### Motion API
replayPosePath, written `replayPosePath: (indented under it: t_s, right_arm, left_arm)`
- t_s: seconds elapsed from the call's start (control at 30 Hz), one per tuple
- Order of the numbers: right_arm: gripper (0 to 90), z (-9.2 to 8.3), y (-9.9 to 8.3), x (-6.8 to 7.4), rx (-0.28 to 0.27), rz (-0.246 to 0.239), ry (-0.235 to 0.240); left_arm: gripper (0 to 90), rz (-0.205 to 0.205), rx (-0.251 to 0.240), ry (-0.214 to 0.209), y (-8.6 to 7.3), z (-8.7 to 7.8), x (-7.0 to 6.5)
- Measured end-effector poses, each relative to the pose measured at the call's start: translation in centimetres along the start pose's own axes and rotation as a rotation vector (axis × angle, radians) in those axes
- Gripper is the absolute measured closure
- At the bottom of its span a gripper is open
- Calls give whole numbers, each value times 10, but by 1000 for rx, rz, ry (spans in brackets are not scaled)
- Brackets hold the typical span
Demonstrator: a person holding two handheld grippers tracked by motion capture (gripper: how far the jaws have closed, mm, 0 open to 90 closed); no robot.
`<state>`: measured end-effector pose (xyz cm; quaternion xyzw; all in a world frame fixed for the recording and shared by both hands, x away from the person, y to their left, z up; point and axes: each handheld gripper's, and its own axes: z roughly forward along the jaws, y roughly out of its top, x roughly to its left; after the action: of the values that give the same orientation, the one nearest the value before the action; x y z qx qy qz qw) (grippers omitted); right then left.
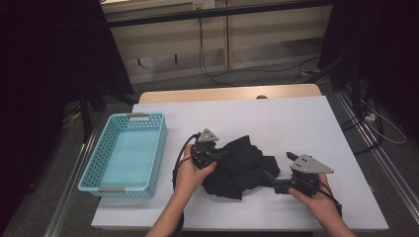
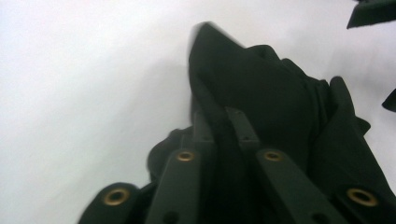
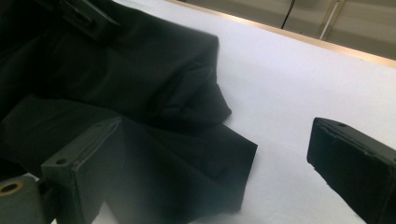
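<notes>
A crumpled black cloth (image 1: 242,165) lies in the middle of the white table (image 1: 276,118). My left gripper (image 1: 223,154) reaches into its left side. In the left gripper view the jaws stand close together with a raised fold of the cloth (image 2: 271,84) pinched between them, so the left gripper (image 2: 219,119) is shut on it. My right gripper (image 1: 279,166) sits at the cloth's right edge and points left. Its jaws are wide apart in the right gripper view. A flat corner of the cloth (image 3: 140,70) lies on the table between them, untouched by the right gripper (image 3: 217,123).
An empty teal perforated basket (image 1: 158,148) stands at the table's left side. Bare white table stretches behind and to the right of the cloth. A wooden strip (image 1: 222,94) runs along the far edge. Cables lie on the floor beyond.
</notes>
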<state>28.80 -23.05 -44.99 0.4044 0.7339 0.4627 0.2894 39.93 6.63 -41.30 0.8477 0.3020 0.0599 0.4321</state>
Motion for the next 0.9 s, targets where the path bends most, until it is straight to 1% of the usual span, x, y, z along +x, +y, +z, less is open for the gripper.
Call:
replayPosePath:
  t_s: [0.07,0.13,0.17,0.27,0.33,0.4,0.43,0.47,0.53,0.6,0.63,0.67,0.73,0.8,0.83,0.9]
  right_arm:
    - [35,1,2,0,-3,-3,-1]
    - [36,1,4,0,-3,-6,-2]
    - [36,1,5,0,-2,-7,-3]
    - [49,4,10,-2,6,-16,-16]
    - [95,10,15,-6,11,-5,-20]
    - [141,16,17,-8,38,4,-20]
    - [171,19,18,-9,57,12,-21]
    - [210,23,18,-10,74,14,-18]
    - [259,29,18,-10,110,3,-7]
    - [347,35,18,-10,133,28,34]
    - [367,38,18,-9,144,44,50]
    - [394,40,18,-8,154,57,61]
    - [412,45,18,-4,172,74,98]
    - [420,48,17,0,185,59,115]
    - [412,49,17,2,191,50,119]
    - [369,50,16,4,201,49,114]
  left_arm:
    - [850,-11,0,9,1,-7,6]
    - [852,-30,-13,23,-1,-14,13]
    - [854,-47,-19,19,-3,-16,17]
    - [855,-68,-20,27,-7,-18,24]
    - [844,-81,-28,44,-9,-18,27]
    - [814,-80,-25,51,-10,-18,29]
    - [788,-78,-30,58,-11,-17,29]
    - [742,-71,-33,68,-11,-17,29]
    - [643,-67,-39,82,-10,-17,29]
    - [519,-69,-55,90,-7,-18,27]
    - [469,-68,-58,93,-6,-19,26]
    - [432,-55,-58,92,-4,-19,25]
    - [362,-38,-57,95,0,-20,19]
    - [306,-36,-61,80,4,-20,13]
    - [288,-30,-62,68,6,-20,11]
    - [265,-13,-67,60,9,-19,4]
